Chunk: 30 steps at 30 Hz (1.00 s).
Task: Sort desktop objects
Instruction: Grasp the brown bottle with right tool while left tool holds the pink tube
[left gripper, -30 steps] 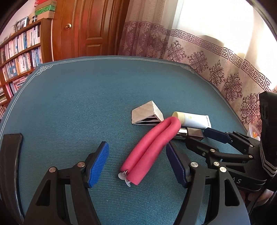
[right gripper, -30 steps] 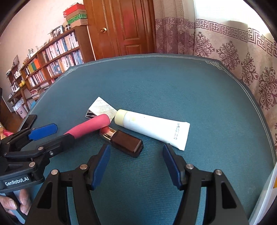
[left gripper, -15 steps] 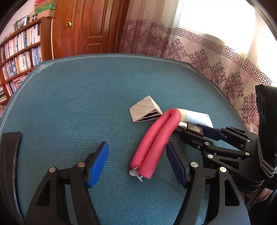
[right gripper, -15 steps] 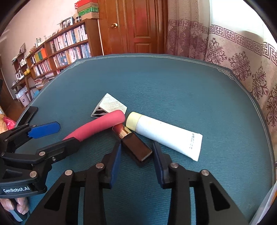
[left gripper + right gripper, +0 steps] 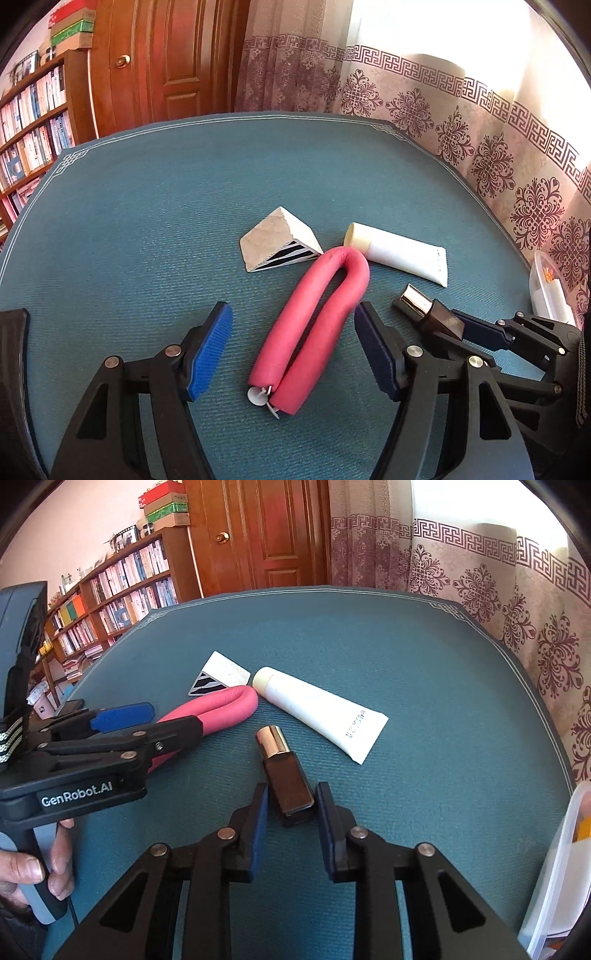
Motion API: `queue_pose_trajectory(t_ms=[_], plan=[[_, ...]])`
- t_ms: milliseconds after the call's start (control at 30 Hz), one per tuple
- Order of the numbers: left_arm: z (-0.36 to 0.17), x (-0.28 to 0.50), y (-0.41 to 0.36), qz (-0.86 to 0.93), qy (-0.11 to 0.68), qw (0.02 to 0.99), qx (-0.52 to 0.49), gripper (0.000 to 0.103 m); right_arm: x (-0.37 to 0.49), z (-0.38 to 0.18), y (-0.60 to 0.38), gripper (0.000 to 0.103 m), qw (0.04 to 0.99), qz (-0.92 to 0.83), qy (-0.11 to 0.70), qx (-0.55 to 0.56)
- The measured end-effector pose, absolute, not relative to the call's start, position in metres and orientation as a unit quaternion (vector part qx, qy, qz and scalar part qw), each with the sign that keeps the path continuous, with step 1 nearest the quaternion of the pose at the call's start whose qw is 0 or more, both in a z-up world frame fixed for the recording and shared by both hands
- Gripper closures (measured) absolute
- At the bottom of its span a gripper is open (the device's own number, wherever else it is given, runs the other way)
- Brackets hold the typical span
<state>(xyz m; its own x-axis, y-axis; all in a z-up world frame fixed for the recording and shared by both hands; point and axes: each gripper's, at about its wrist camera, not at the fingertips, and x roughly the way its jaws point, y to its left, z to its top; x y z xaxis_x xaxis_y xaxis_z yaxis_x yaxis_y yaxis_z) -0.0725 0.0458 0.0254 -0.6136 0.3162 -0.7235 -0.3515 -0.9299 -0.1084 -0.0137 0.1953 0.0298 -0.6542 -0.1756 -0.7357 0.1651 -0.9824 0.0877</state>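
My right gripper (image 5: 291, 805) is shut on a small dark brown bottle (image 5: 286, 775) with a gold cap, held just above the teal table; the bottle also shows in the left wrist view (image 5: 430, 314). My left gripper (image 5: 293, 350) is open, its pads on either side of a folded pink foam tube (image 5: 314, 325) that lies on the table. The tube also shows in the right wrist view (image 5: 225, 709). A white cream tube (image 5: 321, 710) and a white triangular block (image 5: 221, 675) with black stripes lie beyond them.
A clear plastic bin (image 5: 554, 878) stands at the table's right edge, also in the left wrist view (image 5: 550, 291). A bookshelf (image 5: 110, 602) and a wooden door (image 5: 273, 535) are behind the table. Patterned curtains hang on the right.
My right gripper has closed on the brown bottle and pulled it back away from the pink tube and cream tube. My left gripper stays open around the pink tube.
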Motion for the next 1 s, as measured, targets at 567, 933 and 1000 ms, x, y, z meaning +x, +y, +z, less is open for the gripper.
queue_pose_trajectory(t_ms=[567,933,1000], plan=[[0.021,-0.07,0.062,0.902,0.066,0.163,-0.395,0.056,-0.017,0.027,0.205,0.074,0.106,-0.91,-0.051,0.397],[0.028,-0.048,0.047,0.908,0.012,0.15,-0.391,0.063,-0.019,0.028,0.208,0.062,0.129,-0.907,-0.077,0.393],[0.029,-0.044,0.045,0.911,0.003,0.142,-0.388,0.063,-0.019,0.028,0.204,0.056,0.132,-0.908,-0.07,0.392]])
